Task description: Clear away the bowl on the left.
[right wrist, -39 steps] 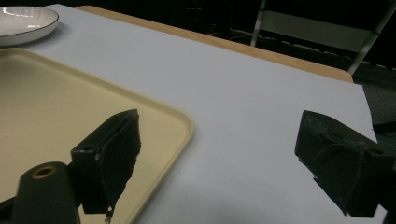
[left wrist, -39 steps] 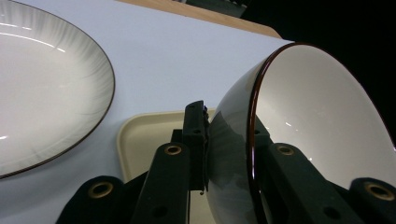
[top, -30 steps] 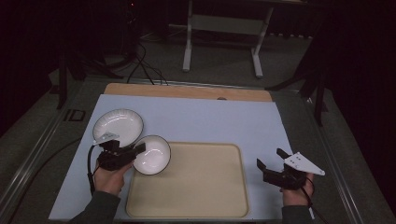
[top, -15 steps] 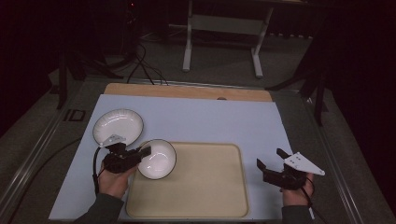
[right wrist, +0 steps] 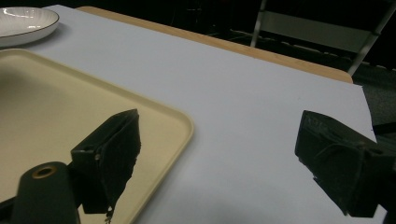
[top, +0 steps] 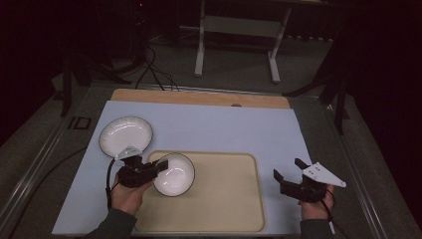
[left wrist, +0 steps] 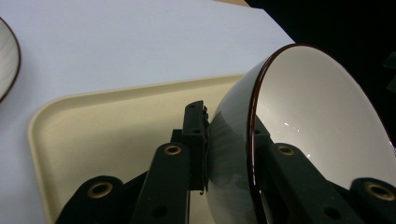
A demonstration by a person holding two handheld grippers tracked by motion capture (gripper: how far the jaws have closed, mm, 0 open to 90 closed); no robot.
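Dim, dark-edged high view; soft overhead light, faint shadows, blurred near foreground in gripper views.

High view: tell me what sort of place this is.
Probably a recording lab, not a kitchen: a table covered in plain pale sheet, dark surroundings with cables on the floor, and the left gripper holding a bowl over a tray.

My two grippers are matte black. The left gripper [top: 160, 167] has brass-ringed rivet holes along its linkage arms and a black cable looping near my wrist. The right gripper [top: 288, 170] carries a pale grey three-cornered plate with small dots on top. I wear dark grey-green sleeves [top: 112, 226].
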